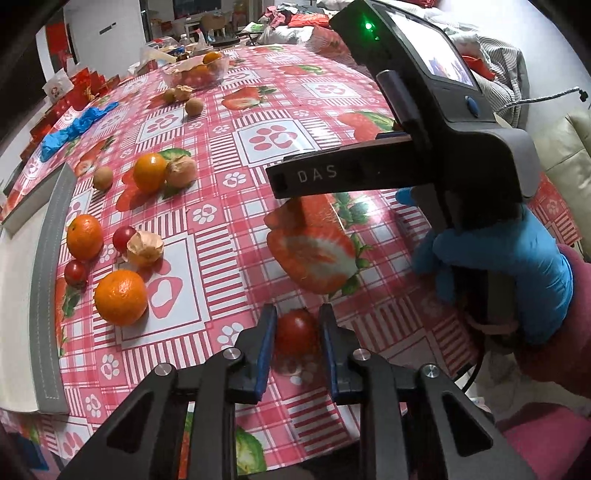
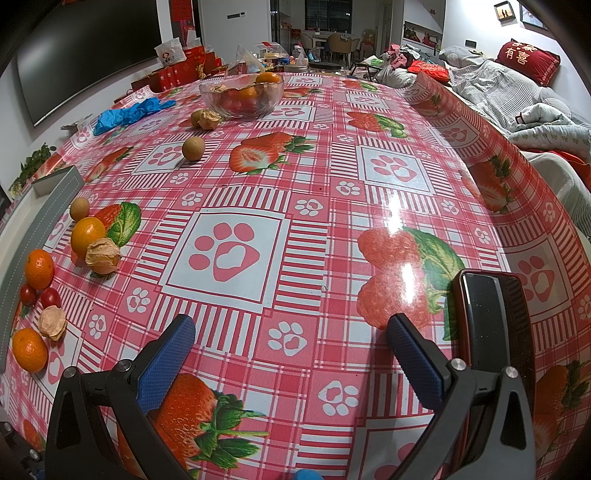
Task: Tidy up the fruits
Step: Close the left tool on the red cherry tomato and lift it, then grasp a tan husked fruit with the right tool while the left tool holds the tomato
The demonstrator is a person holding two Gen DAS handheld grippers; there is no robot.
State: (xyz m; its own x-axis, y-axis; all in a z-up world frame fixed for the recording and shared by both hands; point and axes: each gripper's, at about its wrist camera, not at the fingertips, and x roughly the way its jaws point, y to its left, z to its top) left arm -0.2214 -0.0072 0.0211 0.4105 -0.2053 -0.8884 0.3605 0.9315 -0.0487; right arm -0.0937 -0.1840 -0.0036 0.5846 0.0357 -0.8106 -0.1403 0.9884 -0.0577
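Left gripper [image 1: 297, 334] clamped on one cherry tomato [image 1: 296, 329]. Right gripper [image 2: 291, 354] wide open, empty. Far left: three oranges [image 1: 121, 296], two tomatoes [image 1: 123, 238].

We are looking across a table under a glossy red-and-white checked tablecloth [image 2: 332, 192], which is catching bright glare from overhead light. On the far left a large dark screen [image 2: 92, 48] is hanging on a white wall [image 2: 11, 110]. On the right a sofa [image 2: 517, 92] is carrying grey bedding and a red cushion [image 2: 526, 61]. Far back, chairs [image 2: 341, 44] are standing before a dark window [image 2: 327, 14].
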